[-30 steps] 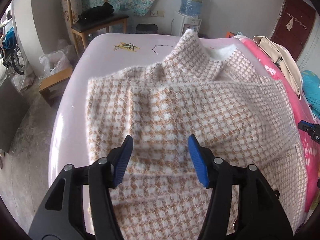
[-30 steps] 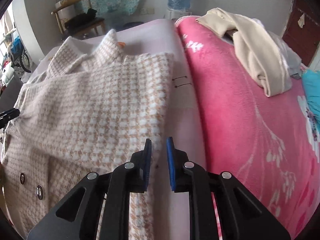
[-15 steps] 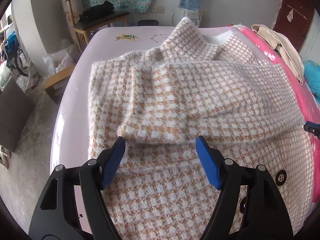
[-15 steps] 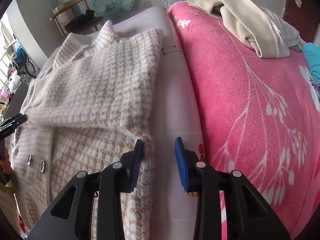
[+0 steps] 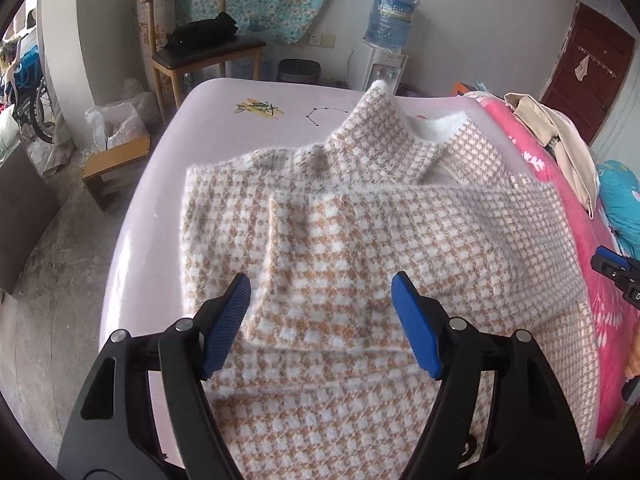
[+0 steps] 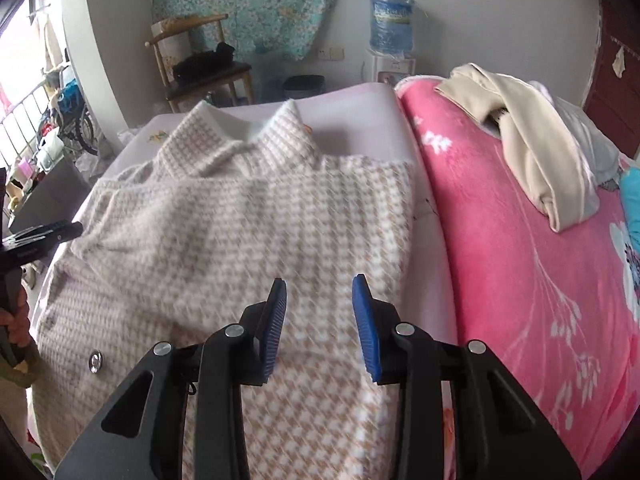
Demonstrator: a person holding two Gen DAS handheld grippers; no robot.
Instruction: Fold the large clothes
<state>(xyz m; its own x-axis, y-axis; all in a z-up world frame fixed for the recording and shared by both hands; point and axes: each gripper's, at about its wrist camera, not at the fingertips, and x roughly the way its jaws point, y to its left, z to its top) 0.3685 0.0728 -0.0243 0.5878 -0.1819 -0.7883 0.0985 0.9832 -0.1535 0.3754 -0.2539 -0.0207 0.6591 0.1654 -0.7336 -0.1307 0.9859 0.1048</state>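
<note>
With the houndstooth coat (image 5: 400, 264) spread on the pale mattress (image 5: 224, 120), both sleeves crossed over it, and the left tool (image 5: 322, 312) and just-opened right tool (image 6: 320, 316) parted and empty, the thick sleeves could be sprung loose if its hem is lifted unevenly.

We see the tan-and-white houndstooth coat (image 5: 400, 240) flat on the bed, collar away, one sleeve folded across.

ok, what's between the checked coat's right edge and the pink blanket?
A bare strip of pale sheet separates the checked coat from the pink blanket; nothing lies on it. The right wrist view shows this best.
</note>
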